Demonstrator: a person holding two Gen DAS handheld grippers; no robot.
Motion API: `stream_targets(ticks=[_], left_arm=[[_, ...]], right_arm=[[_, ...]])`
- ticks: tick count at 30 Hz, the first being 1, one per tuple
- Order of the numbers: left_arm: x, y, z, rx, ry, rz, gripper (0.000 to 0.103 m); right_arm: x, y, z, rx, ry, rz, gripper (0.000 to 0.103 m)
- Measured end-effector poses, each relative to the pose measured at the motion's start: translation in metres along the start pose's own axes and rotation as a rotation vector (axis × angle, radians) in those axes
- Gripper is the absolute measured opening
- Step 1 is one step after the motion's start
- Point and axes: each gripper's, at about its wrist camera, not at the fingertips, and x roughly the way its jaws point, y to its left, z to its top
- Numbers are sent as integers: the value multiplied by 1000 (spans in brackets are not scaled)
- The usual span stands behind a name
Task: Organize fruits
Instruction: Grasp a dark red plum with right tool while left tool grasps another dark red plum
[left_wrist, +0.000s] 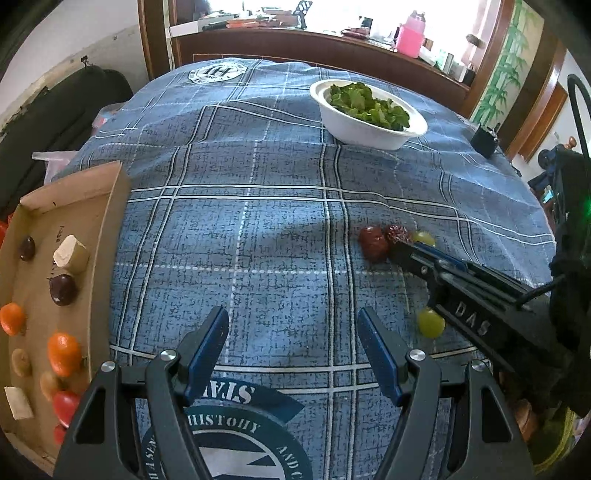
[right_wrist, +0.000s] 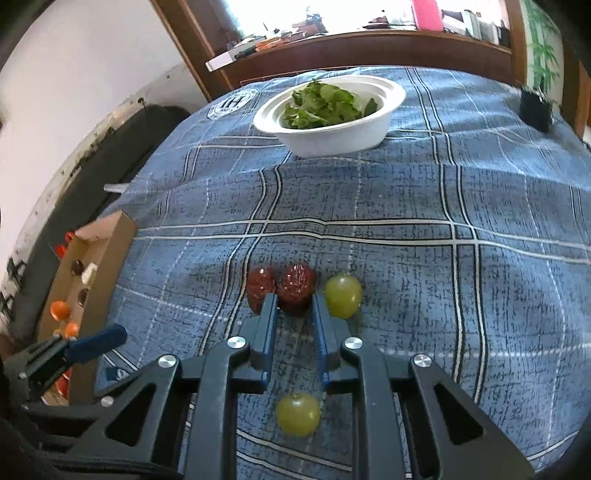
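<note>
Right gripper (right_wrist: 294, 308) pinching middle red date (right_wrist: 296, 286); left gripper (left_wrist: 291, 350) spread, idle. Risk: neighbouring date (right_wrist: 260, 286) and green grape (right_wrist: 342, 294), touching, rolling off on lift.

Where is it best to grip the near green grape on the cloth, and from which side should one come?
Judging by its round shape, grip the near grape across its widest middle, coming straight down from above. It lies alone on the cloth, so both sides are free. The right hand-held gripper already sits around a red date; the open left hand-held gripper could take it.
</note>
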Motion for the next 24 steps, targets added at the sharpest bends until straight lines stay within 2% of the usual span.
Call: stream_targets(ticks=[3,9,13,17,19,21,23,24], left_arm=[[4,-4,7,6,-3,-3,72],[26,-31,23,42,-10,-23,72],[50,-44,29,37,25,-7,71],[53,-49,35,25,5,7,70],[55,-50,38,13,-5,19,60],[54,-51,39,23,-17,49,33],[52,-49,39,26,-18,41,17],[50,-46,39,21,-10,31,17]], right_arm=[[-11,-2,-6,4,-15,-5,20],[-71,-26,-34,124,-106,44,20],[-90,-35,-53,160,-110,47,20],[-94,-36,-62,170,-103,43,20],[-95,-34,-63,172,-104,47,20],[-98,-32,-64,170,-106,50,20],[-100,-29,-65,168,-112,53,20],[-101,-28,-65,166,-113,54,20]])
